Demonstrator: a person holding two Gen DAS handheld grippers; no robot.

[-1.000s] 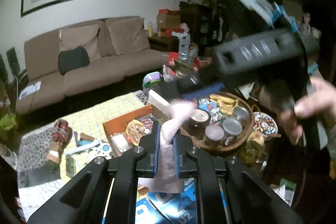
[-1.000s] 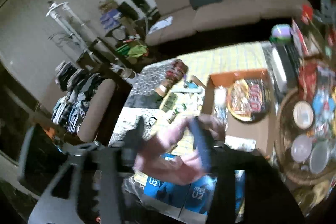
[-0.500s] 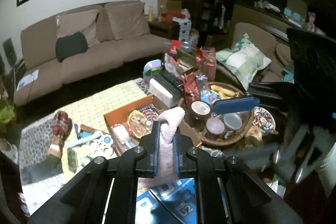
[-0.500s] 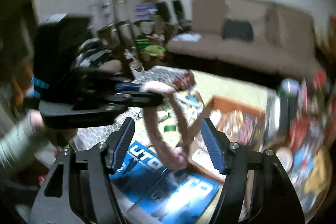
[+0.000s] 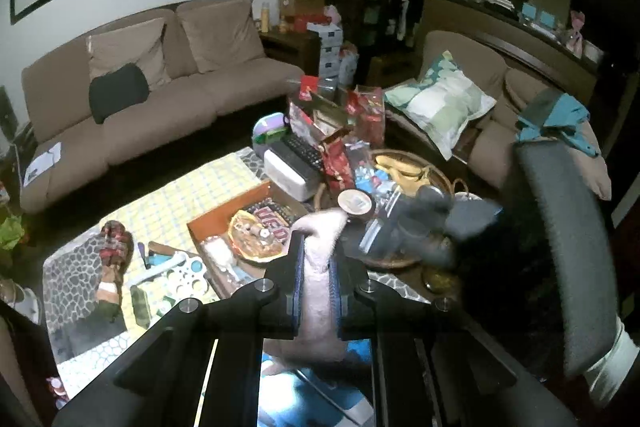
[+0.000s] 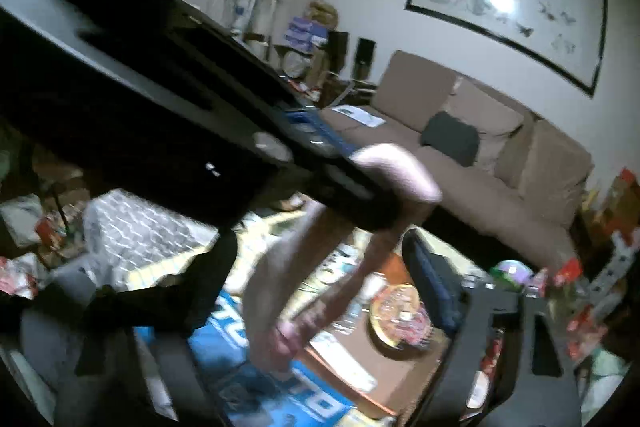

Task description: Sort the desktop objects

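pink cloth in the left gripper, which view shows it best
The left wrist view: the pink cloth sits sharp, pinched between the left gripper pads. In the right wrist view it is a blurred pale loop hanging from that gripper, with motion smear hiding detail.

Only partly legible: large white letters "UTO" on the blue box [image 6: 280, 383] under the hanging cloth (edges blurred, rest cut off). Elsewhere, package print too blurred or small to read.

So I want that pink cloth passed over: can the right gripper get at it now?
Probably yes: the right gripper is open with the pink cloth hanging between its fingers, below where the left gripper clamps it.
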